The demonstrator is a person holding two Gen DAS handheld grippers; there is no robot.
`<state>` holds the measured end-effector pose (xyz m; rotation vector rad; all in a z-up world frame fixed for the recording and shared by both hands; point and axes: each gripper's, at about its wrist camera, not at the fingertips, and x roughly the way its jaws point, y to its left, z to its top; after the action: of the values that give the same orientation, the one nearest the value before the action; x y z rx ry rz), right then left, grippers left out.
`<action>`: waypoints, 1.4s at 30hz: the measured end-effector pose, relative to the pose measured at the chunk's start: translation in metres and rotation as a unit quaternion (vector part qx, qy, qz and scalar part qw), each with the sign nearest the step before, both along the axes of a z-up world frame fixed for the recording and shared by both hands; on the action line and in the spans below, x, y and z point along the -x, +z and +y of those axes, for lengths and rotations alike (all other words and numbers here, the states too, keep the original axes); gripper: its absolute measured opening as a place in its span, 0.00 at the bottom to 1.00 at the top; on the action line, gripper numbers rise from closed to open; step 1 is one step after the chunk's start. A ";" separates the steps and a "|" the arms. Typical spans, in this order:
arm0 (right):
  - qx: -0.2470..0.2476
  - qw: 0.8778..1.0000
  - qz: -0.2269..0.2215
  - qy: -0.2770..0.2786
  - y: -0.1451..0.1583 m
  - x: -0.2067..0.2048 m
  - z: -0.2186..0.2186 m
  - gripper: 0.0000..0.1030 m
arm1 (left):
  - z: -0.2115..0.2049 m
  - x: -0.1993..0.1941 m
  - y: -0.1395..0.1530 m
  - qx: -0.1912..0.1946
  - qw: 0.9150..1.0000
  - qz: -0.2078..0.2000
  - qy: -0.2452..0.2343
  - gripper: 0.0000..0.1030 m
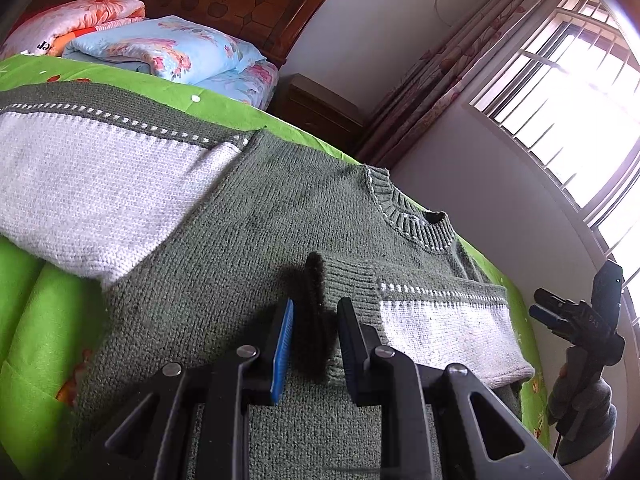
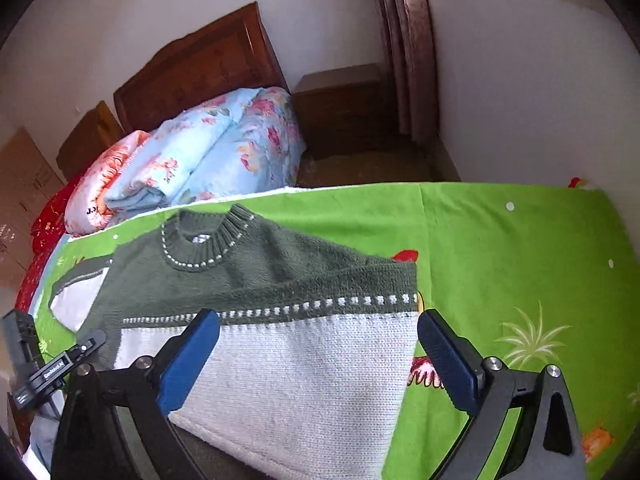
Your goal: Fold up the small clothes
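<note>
Bright daylight from a barred window (image 1: pixel 560 92) falls across a bedroom where a green printed bedspread (image 2: pixel 500 248) covers the bed, with a carved wooden headboard (image 2: pixel 208 68) and folded floral quilts (image 2: pixel 216 148) at its far end. On the bedspread lies the knitted sweater (image 1: pixel 248 216), dark green with a ribbed collar, off-white sleeve panels and a dotted white trim. The left gripper (image 1: pixel 314 332) points steeply down over the sweater's chest, its black fingers and blue pads closed on the ribbed green cuff (image 1: pixel 320 304) of a sleeve folded across the body; the cuff stands upright, pinched between them. The right gripper (image 2: pixel 320 356) tilts down over the other sleeve (image 2: pixel 300 380), jaws spread wide with the broad off-white panel lying between them, neither pad touching it. Only the left wrist view shows the window and the right gripper from outside, held low beside the bed edge by a hand in a grey-green sleeve (image 1: pixel 580 408). Only the right wrist view shows the bedside cabinet (image 2: pixel 344 100) and bare floor beyond.
</note>
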<state>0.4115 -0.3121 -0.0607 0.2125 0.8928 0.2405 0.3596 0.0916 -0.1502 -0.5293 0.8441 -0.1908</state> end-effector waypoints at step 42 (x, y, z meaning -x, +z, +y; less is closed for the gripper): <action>0.167 0.985 0.027 -0.015 -0.053 0.061 0.146 1.00 | -0.001 0.002 0.000 -0.002 1.000 -0.001 0.003 0.22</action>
<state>0.3503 -0.1665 -0.1142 -0.0794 0.9685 0.0550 0.3577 0.0908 -0.1497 -0.5282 0.8413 -0.1837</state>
